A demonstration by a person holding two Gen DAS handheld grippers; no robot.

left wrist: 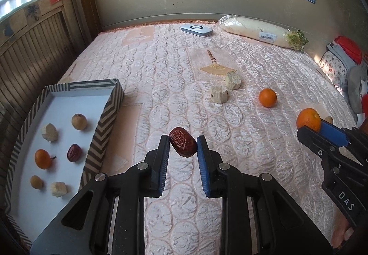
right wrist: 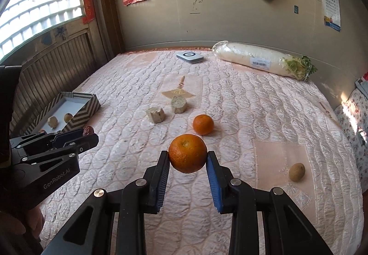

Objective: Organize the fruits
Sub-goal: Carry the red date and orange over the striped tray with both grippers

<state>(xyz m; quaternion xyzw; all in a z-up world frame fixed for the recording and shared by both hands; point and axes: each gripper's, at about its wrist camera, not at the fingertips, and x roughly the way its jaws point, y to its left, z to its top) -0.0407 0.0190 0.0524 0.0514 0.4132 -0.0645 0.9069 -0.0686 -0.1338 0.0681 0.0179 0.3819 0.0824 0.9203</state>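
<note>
Pink quilted bedding covers the bed (left wrist: 161, 66) that fills both views, with slatted wood panelling and a bright window on the far left. At that left edge sits a striped cardboard tray (left wrist: 104, 121) with a white floor, already holding a small orange (left wrist: 43, 158), a red date (left wrist: 74, 152), two round tan fruits and two pale chunks. Next across, the left hand-held gripper (left wrist: 183, 145) is pinched narrow on a wrinkled red jujube (left wrist: 183, 144), which hangs clear of the bedding just right of the tray's near corner. Past it, two pale cut chunks (left wrist: 219, 94) lie mid-bed with a loose orange (left wrist: 267, 97) close to their right. Further right, the right hand-held gripper (right wrist: 187, 158) clamps a larger orange (right wrist: 187, 153) between its blue pads, also lifted off the bedding, and a tan round fruit (right wrist: 297, 171) rests alone on the bedding near the right side. A white wireless-charger-like pad (left wrist: 196, 30) and a wrapped daikon radish (left wrist: 257, 31) lie along the far wall, apart from the sorting. Both grasps look complete, so the step in hand seems to be carrying the two fruits to the tray. The next move likely calls for swinging each load left over the tray wall, lowering onto bare white floor beside matching fruit, then releasing without knocking what is already set down.
</note>
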